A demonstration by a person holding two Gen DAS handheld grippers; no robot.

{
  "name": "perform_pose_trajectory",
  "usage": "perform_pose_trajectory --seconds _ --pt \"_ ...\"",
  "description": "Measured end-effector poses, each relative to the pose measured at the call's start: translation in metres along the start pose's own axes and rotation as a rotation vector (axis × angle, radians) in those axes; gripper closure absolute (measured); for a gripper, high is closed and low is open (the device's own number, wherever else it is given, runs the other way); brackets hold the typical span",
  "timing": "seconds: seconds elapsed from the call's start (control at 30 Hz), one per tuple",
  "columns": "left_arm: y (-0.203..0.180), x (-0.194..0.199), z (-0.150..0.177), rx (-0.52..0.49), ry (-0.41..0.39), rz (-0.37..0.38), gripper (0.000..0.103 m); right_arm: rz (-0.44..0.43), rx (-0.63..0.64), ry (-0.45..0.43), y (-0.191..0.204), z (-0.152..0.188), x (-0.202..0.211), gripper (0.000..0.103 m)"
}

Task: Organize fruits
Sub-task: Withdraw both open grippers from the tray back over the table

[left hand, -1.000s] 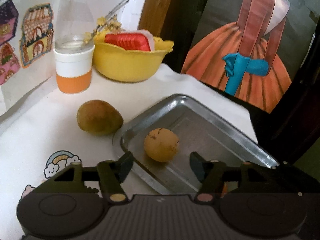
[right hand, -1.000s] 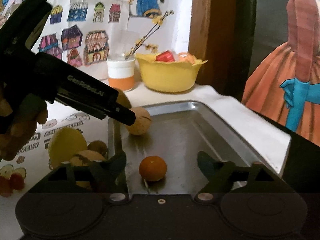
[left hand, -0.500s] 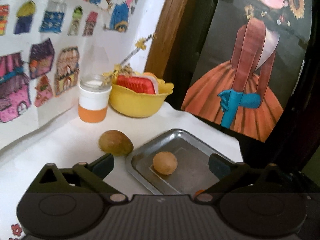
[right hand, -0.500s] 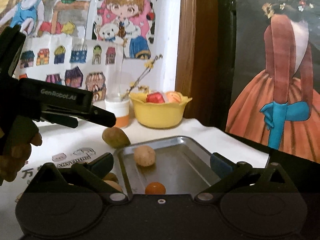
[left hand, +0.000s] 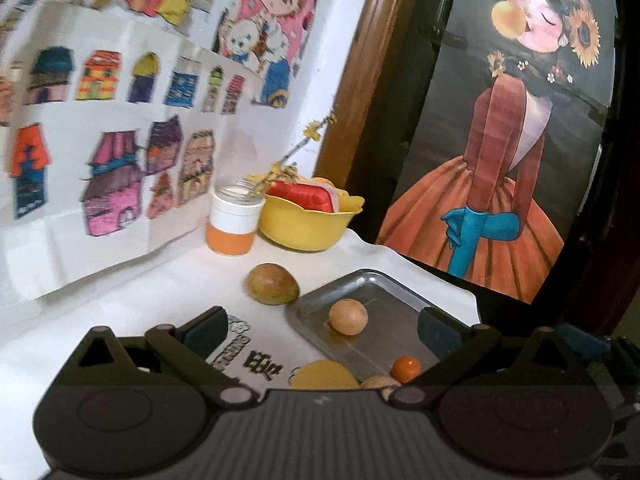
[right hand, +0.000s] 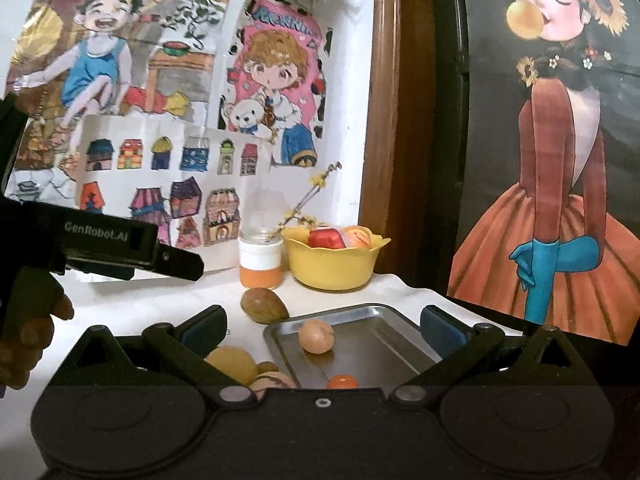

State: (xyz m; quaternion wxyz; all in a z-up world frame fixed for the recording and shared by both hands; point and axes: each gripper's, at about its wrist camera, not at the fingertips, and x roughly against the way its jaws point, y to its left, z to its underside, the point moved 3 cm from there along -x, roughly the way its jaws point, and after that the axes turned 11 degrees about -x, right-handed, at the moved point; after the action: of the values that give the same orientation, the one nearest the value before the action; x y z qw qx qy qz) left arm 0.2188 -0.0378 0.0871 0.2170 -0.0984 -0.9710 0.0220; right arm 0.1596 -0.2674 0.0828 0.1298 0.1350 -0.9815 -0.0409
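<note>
The left gripper [left hand: 318,326] is held with its fingers spread wide and nothing between them. Between the fingertips, slightly ahead, a tan fruit [left hand: 348,316] is seen lying in the metal tray [left hand: 394,298]. Nearer the right finger, a small orange fruit [left hand: 406,369] rests at the tray's near end. Just outside the tray's near edge, a yellow fruit [left hand: 323,375] and a brown fruit [left hand: 380,382] are partly hidden by the gripper body. Beyond the left fingertip, a green-brown mango [left hand: 272,283] lies on the white cloth [left hand: 132,300], just beside the tray's far corner.

The right gripper [right hand: 322,326] is likewise held wide open and empty. The tan fruit [right hand: 316,336] is seen between its fingertips, and the orange fruit [right hand: 343,381] lies closer to the body. The yellow fruit [right hand: 232,362] is located beside the left finger, outside the tray [right hand: 384,312].

Farther out, a cup [right hand: 260,264] and a yellow bowl [right hand: 332,266] stand against the wall. The hand [right hand: 24,340] holding the left gripper is visible at the left edge.
</note>
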Motion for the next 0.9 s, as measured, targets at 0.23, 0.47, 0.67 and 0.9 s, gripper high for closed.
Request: perform_pose_trajectory --seconds 0.23,0.47,0.67,0.9 --pt "0.009 0.037 0.016 0.004 -0.012 -0.032 0.0 -0.003 0.004 0.007 0.014 0.006 0.029 0.001" --pt "0.018 0.062 0.036 0.018 0.004 -0.062 0.0 -0.005 -0.001 0.041 0.025 0.019 0.049 0.001" --pt "0.023 0.075 0.056 0.021 0.025 -0.079 0.0 -0.008 -0.001 0.074 0.032 0.031 0.062 0.001" --pt "0.028 0.081 0.076 0.032 0.071 -0.083 0.0 -0.007 0.002 0.133 0.038 0.048 0.069 0.001"
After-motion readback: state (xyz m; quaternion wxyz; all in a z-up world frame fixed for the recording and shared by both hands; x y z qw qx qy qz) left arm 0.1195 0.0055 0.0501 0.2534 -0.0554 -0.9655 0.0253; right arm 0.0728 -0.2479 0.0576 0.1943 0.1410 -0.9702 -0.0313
